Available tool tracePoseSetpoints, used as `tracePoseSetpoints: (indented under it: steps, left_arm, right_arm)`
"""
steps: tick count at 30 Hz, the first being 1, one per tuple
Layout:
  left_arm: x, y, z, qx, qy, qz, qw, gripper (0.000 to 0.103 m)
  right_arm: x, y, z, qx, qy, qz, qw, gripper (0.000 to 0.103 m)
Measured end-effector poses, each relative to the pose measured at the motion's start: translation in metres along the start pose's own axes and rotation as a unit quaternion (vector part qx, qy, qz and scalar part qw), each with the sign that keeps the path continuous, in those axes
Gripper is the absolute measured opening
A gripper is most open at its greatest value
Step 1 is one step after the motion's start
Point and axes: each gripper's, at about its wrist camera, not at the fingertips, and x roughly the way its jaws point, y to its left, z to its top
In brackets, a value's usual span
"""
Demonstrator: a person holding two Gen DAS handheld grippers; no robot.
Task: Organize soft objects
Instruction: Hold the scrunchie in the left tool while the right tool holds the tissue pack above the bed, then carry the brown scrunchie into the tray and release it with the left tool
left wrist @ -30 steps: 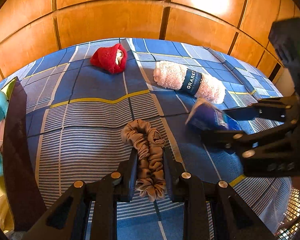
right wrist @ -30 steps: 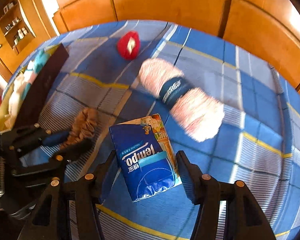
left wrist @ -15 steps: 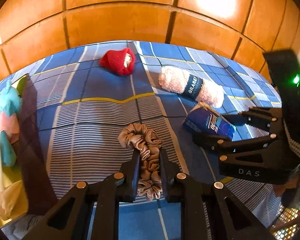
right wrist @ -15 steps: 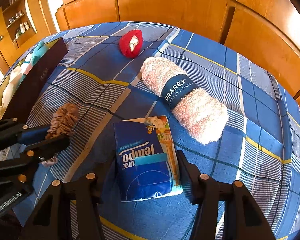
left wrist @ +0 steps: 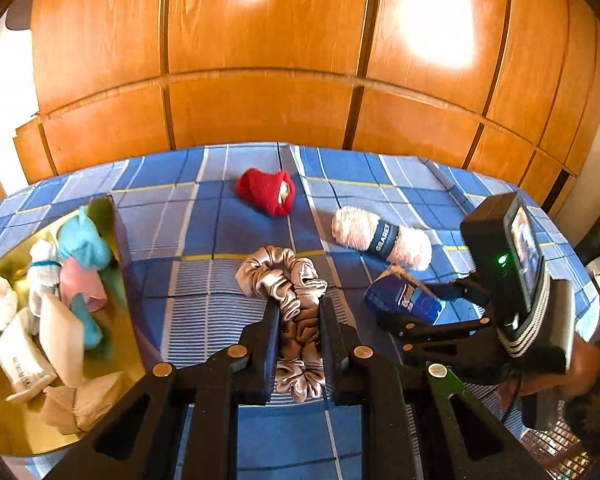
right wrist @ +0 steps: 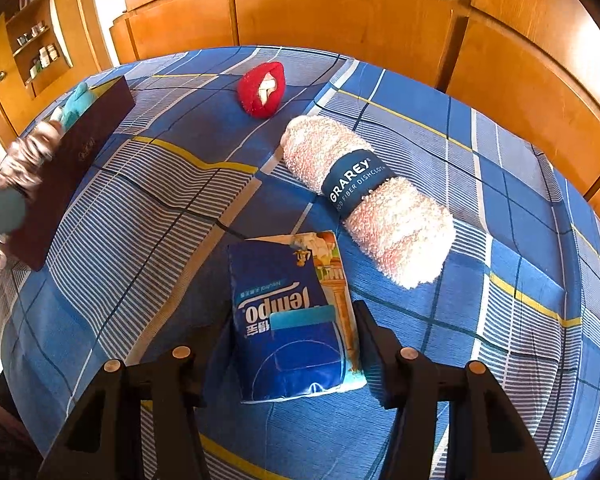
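Observation:
My left gripper is shut on a beige satin scrunchie and holds it above the blue plaid bedspread. My right gripper is open, its fingers either side of a blue Tempo tissue pack that lies on the bedspread; the pack also shows in the left wrist view. A rolled pink Grarey dishcloth lies just beyond the pack. A red soft item lies farther back. The scrunchie shows blurred at the left edge of the right wrist view.
A dark box with a gold lining stands at the left and holds several soft items, such as a turquoise one and white socks. Wooden wardrobe panels rise behind the bed. Shelves stand at far left.
My left gripper has lifted the scrunchie off the bedspread and drawn back to the left, so the box's inside now shows. My right gripper stays open around the tissue pack.

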Motion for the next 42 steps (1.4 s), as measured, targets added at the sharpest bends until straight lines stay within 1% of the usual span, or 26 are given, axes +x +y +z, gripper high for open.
tracePoseSetpoints:
  steps: [7,22,29,33,36,39,42]
  left_arm:
    - [-0.017,0.007,0.004,-0.009,-0.014,0.006,0.9998,0.019]
    - [-0.026,0.02,0.002,-0.03,-0.014,0.012,0.9994,0.019]
    - [-0.031,0.035,0.003,-0.047,-0.01,0.018,0.9987,0.019]
    - [-0.047,0.061,0.01,-0.075,-0.024,0.028,0.9965,0.019]
    - [-0.065,0.093,0.011,-0.105,-0.035,0.042,0.993,0.019]
    - [-0.079,0.131,0.005,-0.145,-0.034,0.06,0.987,0.019]
    - [-0.09,0.176,-0.009,-0.184,-0.026,0.091,0.9783,0.019]
  right_arm:
    - [-0.001,0.003,-0.001,-0.009,-0.005,-0.008,1.0,0.056]
    - [-0.001,0.004,-0.002,-0.015,-0.009,-0.013,1.0,0.055]
    - [-0.001,0.005,-0.002,-0.016,-0.01,-0.014,1.0,0.055]
    - [-0.001,0.005,-0.002,-0.016,-0.009,-0.014,1.0,0.055]
    - [-0.002,0.006,-0.002,-0.018,-0.01,-0.015,1.0,0.055]
    - [-0.002,0.006,-0.001,-0.021,-0.01,-0.017,1.0,0.055]
    - [-0.002,0.006,-0.001,-0.021,-0.009,-0.018,1.0,0.055]
